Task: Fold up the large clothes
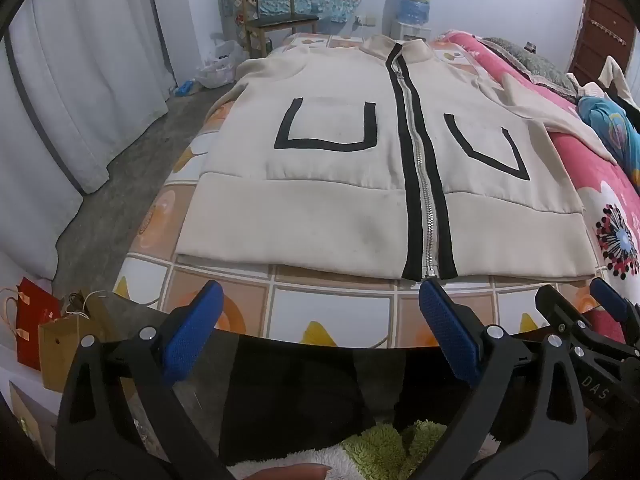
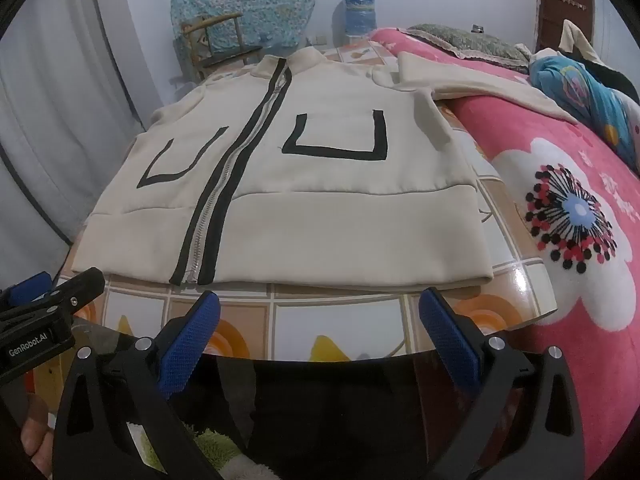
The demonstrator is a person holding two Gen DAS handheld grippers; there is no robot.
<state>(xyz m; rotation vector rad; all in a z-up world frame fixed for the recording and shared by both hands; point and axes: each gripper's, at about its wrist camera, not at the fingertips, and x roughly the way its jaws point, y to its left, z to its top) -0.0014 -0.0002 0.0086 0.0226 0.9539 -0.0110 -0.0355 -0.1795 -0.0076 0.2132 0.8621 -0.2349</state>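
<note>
A cream zip-up jacket (image 1: 340, 168) (image 2: 320, 184) with a black-edged zipper and two black pocket outlines lies flat, front up, on a tiled-pattern table cover (image 1: 332, 304) (image 2: 340, 316). One sleeve stretches off to the right over a pink blanket (image 2: 480, 84). My left gripper (image 1: 320, 300) hovers open just short of the jacket's hem, left of the zipper's end. My right gripper (image 2: 320, 308) is open too, before the hem's right half. Nothing is between either pair of blue pads. Each view shows the other gripper at its edge.
A pink flowered blanket (image 2: 568, 208) with bedding piled on it lies to the right. A wooden chair (image 1: 276, 12) and a water bottle (image 1: 416, 0) stand beyond the table. White curtains (image 1: 80, 80) hang left. Paper bags (image 1: 52, 328) sit on the floor at lower left.
</note>
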